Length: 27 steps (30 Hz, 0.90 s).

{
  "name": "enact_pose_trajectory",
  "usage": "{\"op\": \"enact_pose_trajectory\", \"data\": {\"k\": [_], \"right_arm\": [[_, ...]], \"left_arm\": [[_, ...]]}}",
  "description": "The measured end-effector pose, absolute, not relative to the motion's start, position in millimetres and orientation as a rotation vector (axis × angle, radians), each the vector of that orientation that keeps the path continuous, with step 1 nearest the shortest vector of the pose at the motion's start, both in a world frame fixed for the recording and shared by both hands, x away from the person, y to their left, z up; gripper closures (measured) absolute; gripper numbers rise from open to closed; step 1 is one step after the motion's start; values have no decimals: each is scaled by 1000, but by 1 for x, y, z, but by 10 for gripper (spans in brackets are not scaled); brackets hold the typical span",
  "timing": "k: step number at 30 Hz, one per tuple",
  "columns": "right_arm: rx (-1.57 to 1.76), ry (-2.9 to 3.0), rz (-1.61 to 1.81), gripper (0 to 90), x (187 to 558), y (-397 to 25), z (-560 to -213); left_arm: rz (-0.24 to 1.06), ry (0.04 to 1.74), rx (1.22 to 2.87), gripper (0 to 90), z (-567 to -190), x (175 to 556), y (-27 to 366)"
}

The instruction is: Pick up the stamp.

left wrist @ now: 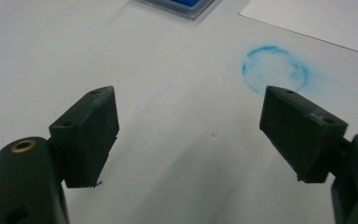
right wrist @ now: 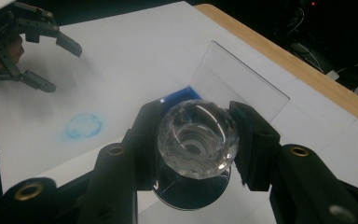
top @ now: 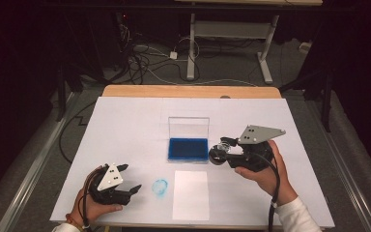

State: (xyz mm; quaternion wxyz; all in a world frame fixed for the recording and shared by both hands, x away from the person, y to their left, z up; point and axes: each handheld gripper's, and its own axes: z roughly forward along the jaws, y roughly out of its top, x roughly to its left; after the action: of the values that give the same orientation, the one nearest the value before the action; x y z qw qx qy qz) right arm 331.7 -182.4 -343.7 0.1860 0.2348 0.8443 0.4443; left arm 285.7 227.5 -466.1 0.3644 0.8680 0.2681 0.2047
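Note:
My right gripper (top: 221, 153) (right wrist: 196, 108) is shut on a stamp with a faceted clear knob (right wrist: 198, 140) and a dark round base (right wrist: 191, 189). It holds the stamp (top: 218, 155) just right of a blue ink pad (top: 188, 149) (right wrist: 177, 95), which lies in a clear case with its lid (top: 189, 126) (right wrist: 237, 84) standing open. My left gripper (top: 130, 181) (left wrist: 189, 93) is open and holds nothing, low over the white table cover at the front left. A blue ring-shaped ink smudge (top: 160, 187) (left wrist: 275, 70) (right wrist: 84, 125) lies just ahead of its right jaw.
A blank white sheet of paper (top: 191, 195) (left wrist: 321, 18) lies near the front edge, between the hands. The table's wooden rim (top: 188, 91) shows at the far edge. Beyond it are desk legs and cables on the floor (top: 183, 53).

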Motion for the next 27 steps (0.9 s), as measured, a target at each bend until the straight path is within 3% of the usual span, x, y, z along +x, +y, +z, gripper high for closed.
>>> {"op": "enact_pose_trajectory", "data": {"k": [27], "right_arm": [[604, 2362, 1284, 570, 349, -163, -349]], "left_arm": [[491, 616, 2194, 217, -449, 311, 191]]}}
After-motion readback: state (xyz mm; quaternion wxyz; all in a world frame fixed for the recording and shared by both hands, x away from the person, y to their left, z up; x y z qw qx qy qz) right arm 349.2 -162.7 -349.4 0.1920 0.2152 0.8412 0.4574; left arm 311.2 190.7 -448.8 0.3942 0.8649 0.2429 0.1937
